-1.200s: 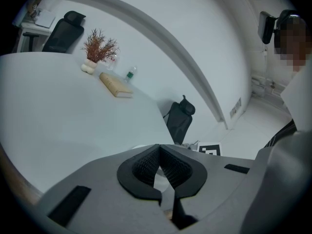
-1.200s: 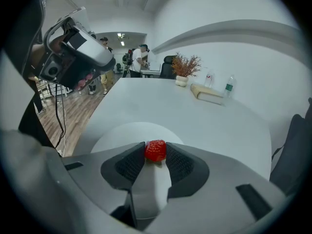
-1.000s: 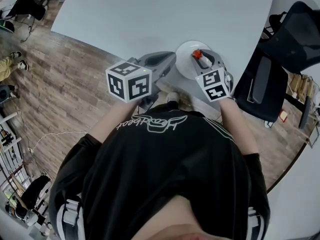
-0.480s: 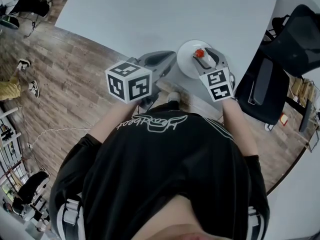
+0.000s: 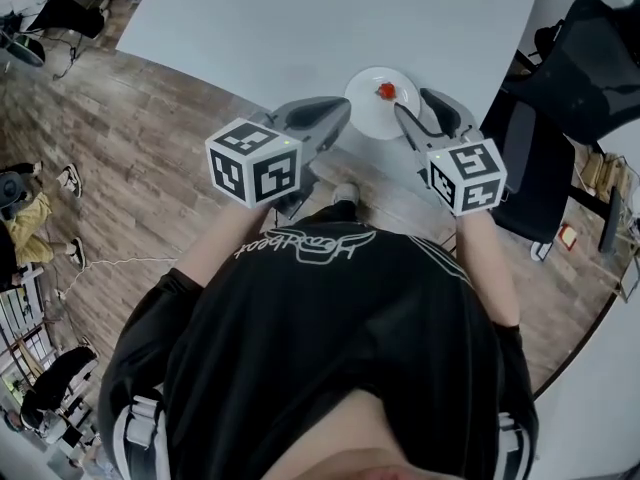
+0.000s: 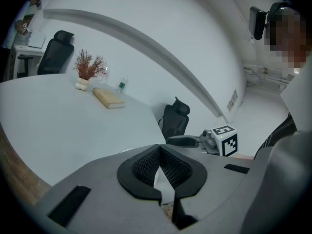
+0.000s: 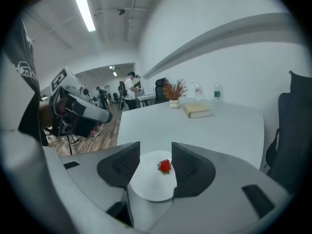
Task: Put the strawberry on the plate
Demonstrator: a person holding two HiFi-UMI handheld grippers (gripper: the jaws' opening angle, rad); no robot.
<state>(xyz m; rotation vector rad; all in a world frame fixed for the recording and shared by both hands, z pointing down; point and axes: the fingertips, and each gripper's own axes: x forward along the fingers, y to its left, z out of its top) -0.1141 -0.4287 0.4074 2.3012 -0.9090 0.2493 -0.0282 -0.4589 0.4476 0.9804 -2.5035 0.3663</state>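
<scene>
A small red strawberry (image 5: 386,91) lies on the round white plate (image 5: 366,113) near the grey table's front edge. My right gripper (image 5: 416,105) is drawn back just off the plate's right rim, its jaws opening with nothing between them. In the right gripper view the strawberry (image 7: 165,165) sits on the plate (image 7: 148,189) beyond the spread fingertips of that gripper (image 7: 155,147), clear of both pads. My left gripper (image 5: 343,110) hovers at the plate's left side, shut and empty; in its own view the left gripper's (image 6: 159,148) tips meet.
The grey table (image 5: 330,18) stretches away behind the plate. A black office chair (image 5: 575,58) stands close on the right. A book (image 7: 197,110), a potted plant (image 7: 174,92) and bottles sit at the table's far end. Wooden floor lies to the left.
The right gripper has let go of the strawberry and pulled back to the right, towards the person. The strawberry now lies free on the plate. The left gripper has barely moved.
</scene>
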